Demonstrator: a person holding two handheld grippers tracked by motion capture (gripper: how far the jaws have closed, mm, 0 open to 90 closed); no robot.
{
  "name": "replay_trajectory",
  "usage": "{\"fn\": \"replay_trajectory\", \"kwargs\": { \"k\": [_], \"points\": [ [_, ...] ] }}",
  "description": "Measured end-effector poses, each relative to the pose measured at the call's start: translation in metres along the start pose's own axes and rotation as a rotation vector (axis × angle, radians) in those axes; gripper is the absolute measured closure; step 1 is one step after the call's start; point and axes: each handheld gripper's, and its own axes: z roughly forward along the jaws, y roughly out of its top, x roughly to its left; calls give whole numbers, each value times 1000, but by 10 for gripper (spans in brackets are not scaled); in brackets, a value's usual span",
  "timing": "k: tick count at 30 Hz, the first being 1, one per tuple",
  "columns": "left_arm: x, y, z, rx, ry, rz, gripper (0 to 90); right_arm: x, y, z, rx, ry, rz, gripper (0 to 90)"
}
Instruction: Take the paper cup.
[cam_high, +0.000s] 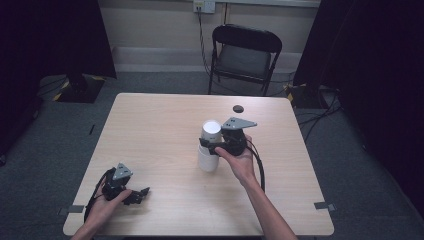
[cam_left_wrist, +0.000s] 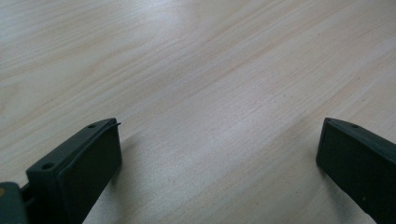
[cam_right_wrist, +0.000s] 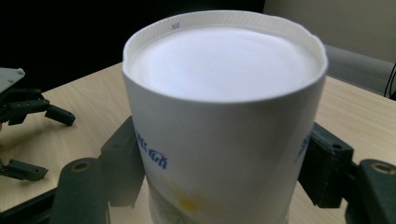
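From the high view, the right gripper is clamped on the upper one of two white paper cups stacked upside down near the middle of the wooden table, a little right of centre; the lower cup stands on the tabletop. The left gripper lies low near the front left corner, well apart from the cups, its jaws spread with nothing between them. A small dark round object sits near the far edge, too small to identify, and a black folding chair stands on the floor behind the table. Wide bare wood surrounds the cups on every side, with the table edges a good way off. The left gripper view adds only its two black jaws standing far apart over bare wood grain close below. The right gripper view shows what the high one cannot: the cup's flat white base facing up inside a ribbed rim, blue lettering and a yellow mark on its wall, and both black pads pressing that wall from either side. The left gripper also appears there at the left edge, jaws released, on the tabletop.
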Motion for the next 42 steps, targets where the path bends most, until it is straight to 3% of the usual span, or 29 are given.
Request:
{"fn": "replay_trajectory", "kwargs": {
  "k": [29,42],
  "points": [
    [0,0,0,0,1,0,0,-1,18,-11,-58,1,44,288],
    [0,0,0,0,0,-2,0,0,30,-26,-93,21,55,294]
  ]
}}
